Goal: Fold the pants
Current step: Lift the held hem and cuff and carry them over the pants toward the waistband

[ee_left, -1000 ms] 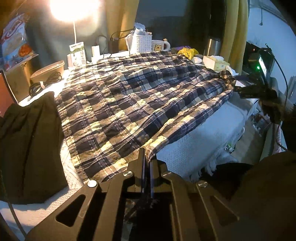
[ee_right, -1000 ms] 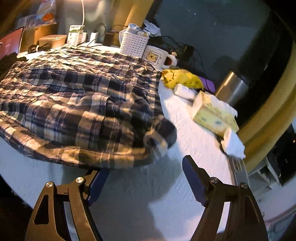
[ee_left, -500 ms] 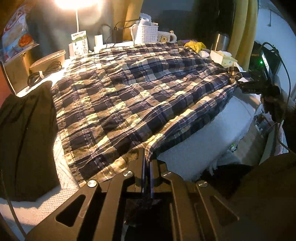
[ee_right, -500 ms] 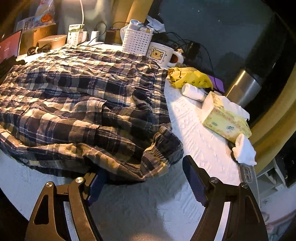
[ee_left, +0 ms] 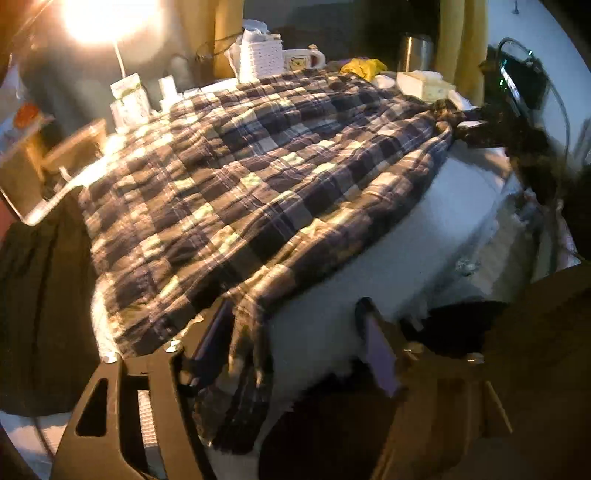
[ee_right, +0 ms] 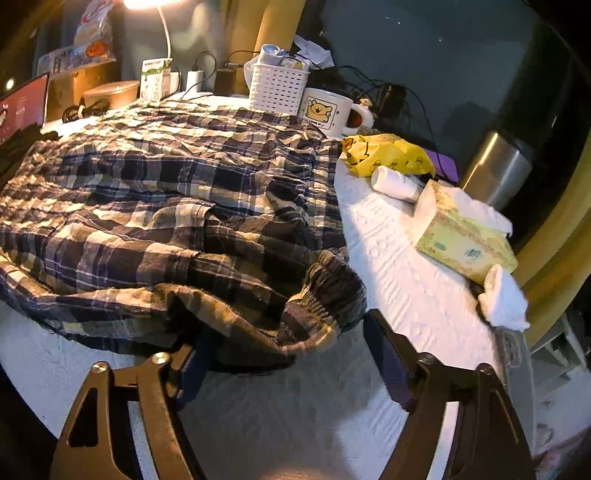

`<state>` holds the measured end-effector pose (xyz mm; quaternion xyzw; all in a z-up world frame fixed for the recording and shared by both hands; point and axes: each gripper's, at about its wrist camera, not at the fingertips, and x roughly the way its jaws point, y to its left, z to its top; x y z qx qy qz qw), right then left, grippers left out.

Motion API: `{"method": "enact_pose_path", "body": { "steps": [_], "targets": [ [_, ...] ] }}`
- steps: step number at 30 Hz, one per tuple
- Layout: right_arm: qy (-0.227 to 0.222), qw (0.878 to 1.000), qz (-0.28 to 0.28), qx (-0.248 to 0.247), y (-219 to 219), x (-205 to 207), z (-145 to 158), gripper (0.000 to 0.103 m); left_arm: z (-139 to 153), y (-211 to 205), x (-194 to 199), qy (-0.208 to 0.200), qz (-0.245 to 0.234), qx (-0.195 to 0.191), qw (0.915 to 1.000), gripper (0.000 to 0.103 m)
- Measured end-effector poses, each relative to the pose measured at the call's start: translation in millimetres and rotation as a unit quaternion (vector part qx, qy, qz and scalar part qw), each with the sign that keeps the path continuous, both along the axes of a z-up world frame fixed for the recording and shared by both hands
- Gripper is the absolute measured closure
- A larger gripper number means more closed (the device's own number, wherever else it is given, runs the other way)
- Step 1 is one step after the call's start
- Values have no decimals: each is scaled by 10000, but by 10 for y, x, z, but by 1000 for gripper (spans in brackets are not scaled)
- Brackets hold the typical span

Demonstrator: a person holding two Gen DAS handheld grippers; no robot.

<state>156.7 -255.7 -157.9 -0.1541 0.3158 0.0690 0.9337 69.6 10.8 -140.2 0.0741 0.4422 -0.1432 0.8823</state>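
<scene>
Lying spread across the white cloth [ee_right: 399, 288] of a table, the plaid pants [ee_left: 258, 184] cover most of its top, with one hem corner hanging over the near edge in the left wrist view and the gathered waistband [ee_right: 325, 295] bunched at the near edge in the right wrist view. The left gripper [ee_left: 295, 339] has just been opening: its fingers now stand wide apart, and the hanging corner of the pants droops loose between them, close to the left finger, with neither pad pressing on it. The right gripper [ee_right: 284, 362] has just been closing a little, yet its fingers are still wide; the waistband sits between their tips, and the left finger lies under the folded edge of the fabric, the right finger clear of it. That gripper also shows at the far right edge of the pants in the left wrist view, blurred. Beside the waistband lie a tissue box [ee_right: 465, 240], a yellow bag [ee_right: 388, 155] and a small white roll [ee_right: 395, 182]. Behind the pants stand a white basket [ee_right: 277, 88], a mug [ee_right: 328, 112] with a bear picture and a steel flask [ee_right: 495, 170]. A dark garment [ee_left: 40, 314] lies left of the pants, under a bright lamp [ee_left: 99, 18]
</scene>
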Motion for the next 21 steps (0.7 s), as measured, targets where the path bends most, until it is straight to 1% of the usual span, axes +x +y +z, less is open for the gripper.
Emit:
{"method": "enact_pose_path", "body": {
  "steps": [1,2,3,4,5,6,7,8,10,13,21],
  "targets": [
    [-13,10000,24,52,-4,-4,-2,40,-4,32,23,54,85,-149,9998,37],
    [-38,10000,25,66,2,-13,-3,47,1,51,31,46,139,-169,9997,42],
    [-51,10000,23,58,7,-17,-4,50,11,60,38,-3,159,-112,9998,57],
    [-65,10000,13,53,9,-24,-3,58,22,69,41,-5,150,-114,9998,77],
    [-68,10000,-16,51,6,-25,3,64,29,83,48,15,158,-119,9998,83],
    [-63,9999,-57,84,-14,-28,11,67,34,97,50,10,179,-88,9998,90],
    [-66,9999,-75,133,-37,-29,22,75,37,100,43,2,189,-63,9998,98],
    [-65,9997,-108,188,-66,-33,38,77,39,101,38,-5,217,-47,9998,101],
    [-51,9996,-133,258,-82,-59,62,79,77,119,20,-43,273,-84,9996,101],
    [-162,9995,-175,205,-56,-110,130,81,177,112,3,-185,278,-60,9994,101],
    [-602,9967,-272,464,-63,-233,479,83,608,202,89,-617,347,-26,9975,101]
  ]
}}
